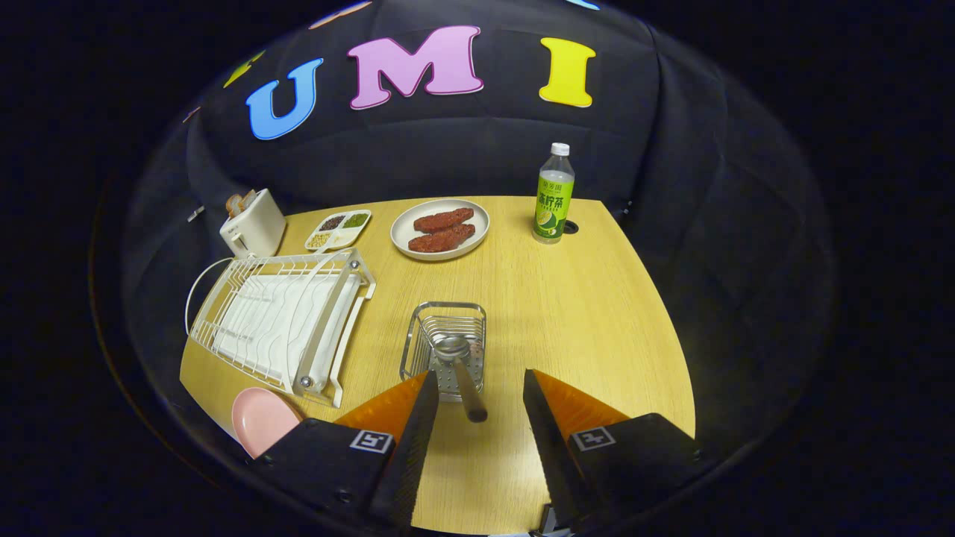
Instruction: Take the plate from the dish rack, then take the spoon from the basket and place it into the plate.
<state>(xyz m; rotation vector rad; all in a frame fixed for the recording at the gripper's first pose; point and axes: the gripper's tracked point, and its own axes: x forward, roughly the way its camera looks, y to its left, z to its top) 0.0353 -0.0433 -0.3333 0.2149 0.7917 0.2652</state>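
Fingers (477, 403): spread, nothing pinched. Spoon (461, 373): stood in basket (445, 339) just ahead, handle leaned between the fingertips, apparently lined up for grasping. Plate (261, 421): pink, laid on counter (582, 313) beside left finger, out of dish rack (280, 321).

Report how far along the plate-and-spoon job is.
Looks done: the pink plate lies on the table beside the dish rack. In hand: the gripper, jaws open, nears the spoon standing in the basket. Left: grip the spoon and place it in the plate.
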